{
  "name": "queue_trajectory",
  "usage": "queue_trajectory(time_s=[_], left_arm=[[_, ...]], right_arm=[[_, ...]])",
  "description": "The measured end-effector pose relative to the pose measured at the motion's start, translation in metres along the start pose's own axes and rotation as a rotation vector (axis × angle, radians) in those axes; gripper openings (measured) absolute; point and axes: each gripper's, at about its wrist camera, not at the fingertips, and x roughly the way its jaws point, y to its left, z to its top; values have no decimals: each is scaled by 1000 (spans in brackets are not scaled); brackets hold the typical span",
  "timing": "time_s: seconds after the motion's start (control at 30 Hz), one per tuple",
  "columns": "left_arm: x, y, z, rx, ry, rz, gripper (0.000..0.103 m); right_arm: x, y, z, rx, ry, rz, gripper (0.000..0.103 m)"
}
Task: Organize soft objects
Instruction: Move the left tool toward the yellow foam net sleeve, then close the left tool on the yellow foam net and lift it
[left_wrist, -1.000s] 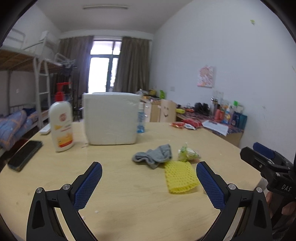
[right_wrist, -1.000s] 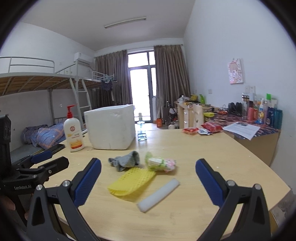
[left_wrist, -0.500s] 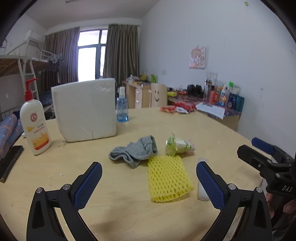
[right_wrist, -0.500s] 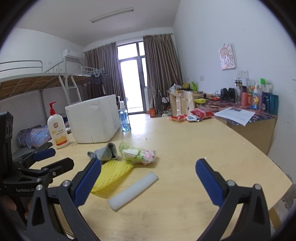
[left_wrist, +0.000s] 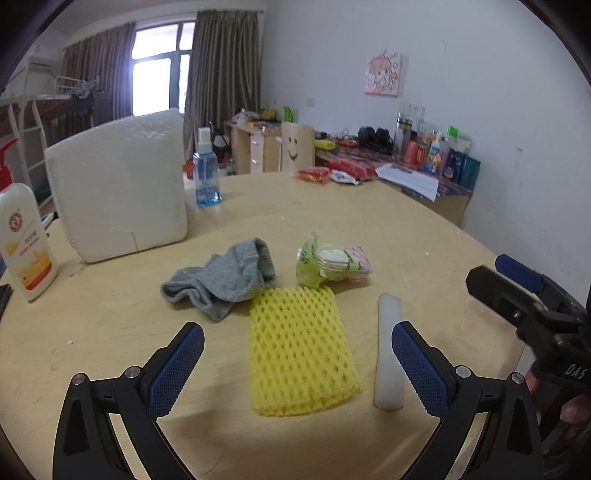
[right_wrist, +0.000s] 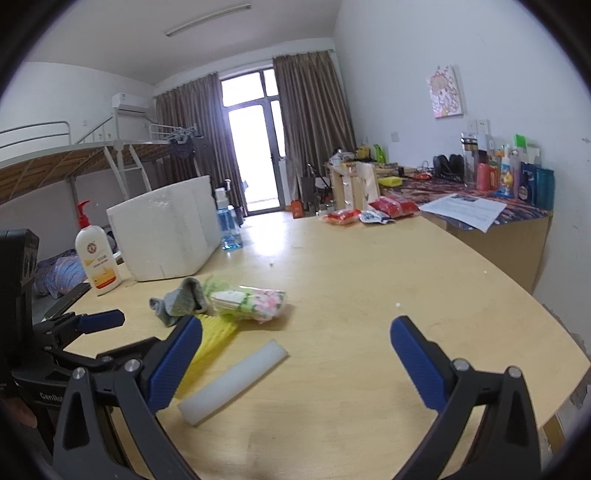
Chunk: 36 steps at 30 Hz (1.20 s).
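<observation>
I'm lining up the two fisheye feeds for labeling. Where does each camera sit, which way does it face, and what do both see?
Left wrist: on the left gripper, looking forward over the yellow foam net and grey sock; its own open blue fingers show, and the right gripper at the right edge.
Right wrist: on the right gripper, facing the table; its open fingers show, and the left gripper at the left edge.
Shared: white foam stick, tissue pack, white foam box.

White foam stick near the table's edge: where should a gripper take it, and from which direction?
Grip the foam stick mid-length, across its narrow width, coming down from above. It lies flat on the table, apart from the yellow net, with bare wood along both long sides.
</observation>
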Motion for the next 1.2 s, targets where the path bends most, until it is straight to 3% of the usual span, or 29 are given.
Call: queue_trajectory(time_s=[0.4,0.73,0.8,0.83,0.9,0.93,0.97,1.2], left_arm=[[31,-6,-1,23,130,1,70],[40,-6,-3,47,183,45,58],[43,-3,-4,42,204,59,49],[43,-2,-4,47,201,70,46],[42,1,-3,50,200,75,29],[41,4,-3,47,199,79,26],[38,7,-2,41,187,66,12],[23,7,-2,83,107,41,9]], right_arm=[[9,-4,4,-7,29,15,103],[15,-5,2,0,43,16,103],[16,-5,3,2,44,22,103],[16,-4,4,2,44,24,103],[17,-2,5,-1,44,24,103],[17,-1,5,-5,46,25,103],[18,1,6,-10,48,27,103],[25,16,7,-41,65,32,103]])
